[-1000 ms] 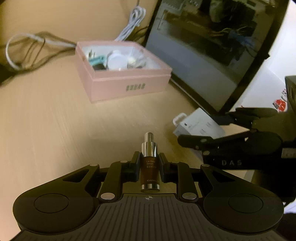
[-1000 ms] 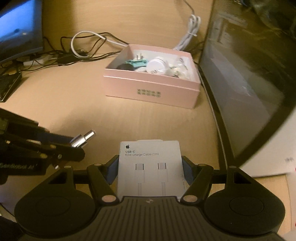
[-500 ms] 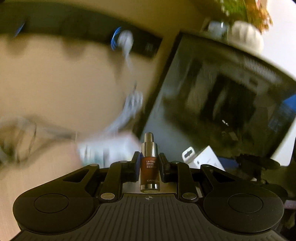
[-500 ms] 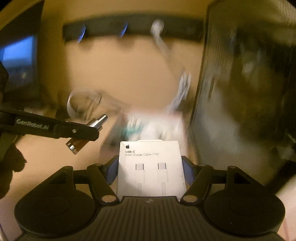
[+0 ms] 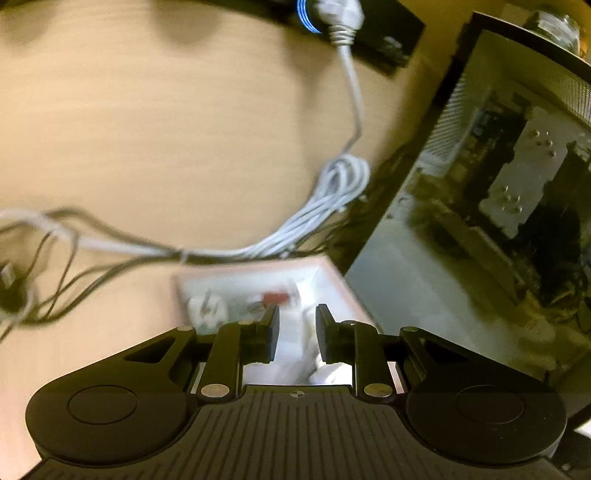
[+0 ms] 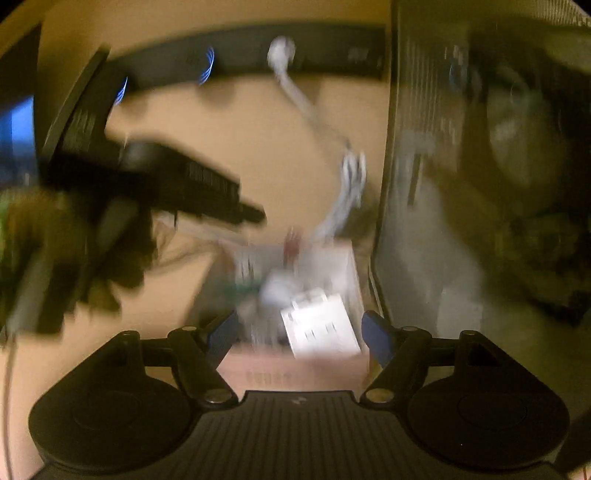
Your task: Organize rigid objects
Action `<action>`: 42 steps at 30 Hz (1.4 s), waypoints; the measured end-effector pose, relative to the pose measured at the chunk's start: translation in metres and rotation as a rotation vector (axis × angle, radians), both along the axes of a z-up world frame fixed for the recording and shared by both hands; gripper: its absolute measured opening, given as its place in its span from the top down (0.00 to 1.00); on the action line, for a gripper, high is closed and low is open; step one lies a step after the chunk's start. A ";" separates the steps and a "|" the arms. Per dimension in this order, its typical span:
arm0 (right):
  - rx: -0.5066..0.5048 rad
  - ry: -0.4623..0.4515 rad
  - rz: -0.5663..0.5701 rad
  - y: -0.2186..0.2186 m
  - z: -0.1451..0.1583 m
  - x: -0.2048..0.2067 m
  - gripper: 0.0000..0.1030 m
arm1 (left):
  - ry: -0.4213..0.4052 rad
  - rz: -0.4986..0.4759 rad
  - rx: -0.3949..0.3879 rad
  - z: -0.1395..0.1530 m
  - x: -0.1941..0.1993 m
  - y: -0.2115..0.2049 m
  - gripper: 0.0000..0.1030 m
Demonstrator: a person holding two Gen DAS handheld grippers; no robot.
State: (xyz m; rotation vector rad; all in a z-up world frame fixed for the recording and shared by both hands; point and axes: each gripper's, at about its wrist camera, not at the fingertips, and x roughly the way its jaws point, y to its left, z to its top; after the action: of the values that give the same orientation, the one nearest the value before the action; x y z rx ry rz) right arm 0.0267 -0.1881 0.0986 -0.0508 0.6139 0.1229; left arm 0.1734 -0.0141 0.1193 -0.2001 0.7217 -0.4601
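Note:
My left gripper [image 5: 297, 328] is open and empty, just above the pink box [image 5: 343, 291] that holds several small items. A brown bottle [image 5: 275, 297] lies blurred inside the box. My right gripper [image 6: 299, 334] is open wide and empty above the same pink box [image 6: 295, 369]. The white USB-C cable box [image 6: 319, 328] lies tilted in the pink box's near right part. The left gripper shows as a dark blur in the right wrist view [image 6: 255, 214], above the box's left side. A small brown shape [image 6: 291, 245] at the box's far side is too blurred to name.
A bundle of white cable [image 5: 332, 192] and dark wires [image 5: 74, 258] lie on the wooden desk behind the pink box. A computer case with a glass side [image 5: 498, 203] stands close on the right. A black power strip [image 5: 369, 29] runs along the back.
Both grippers moved over the pink box and opened. The left one let go of the brown bottle, the right one let go of the white USB-C cable box; both now lie in the box.

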 end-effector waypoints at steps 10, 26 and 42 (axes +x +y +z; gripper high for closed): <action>-0.051 0.146 -0.056 -0.005 -0.076 -0.022 0.28 | 0.068 0.064 0.213 -0.061 -0.133 0.032 0.77; -0.030 0.155 -0.118 0.000 -0.116 -0.002 0.00 | -0.006 0.265 0.258 -0.114 -0.186 -0.001 0.76; 0.022 0.063 -0.072 -0.016 -0.124 0.010 0.00 | -0.125 0.289 0.322 -0.125 -0.173 -0.028 0.76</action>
State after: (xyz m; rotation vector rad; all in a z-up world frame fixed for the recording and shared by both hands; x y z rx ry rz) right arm 0.0368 -0.2037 -0.0259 -0.0029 0.6768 0.0615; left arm 0.0005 -0.0422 -0.0061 0.0283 0.6222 -0.0767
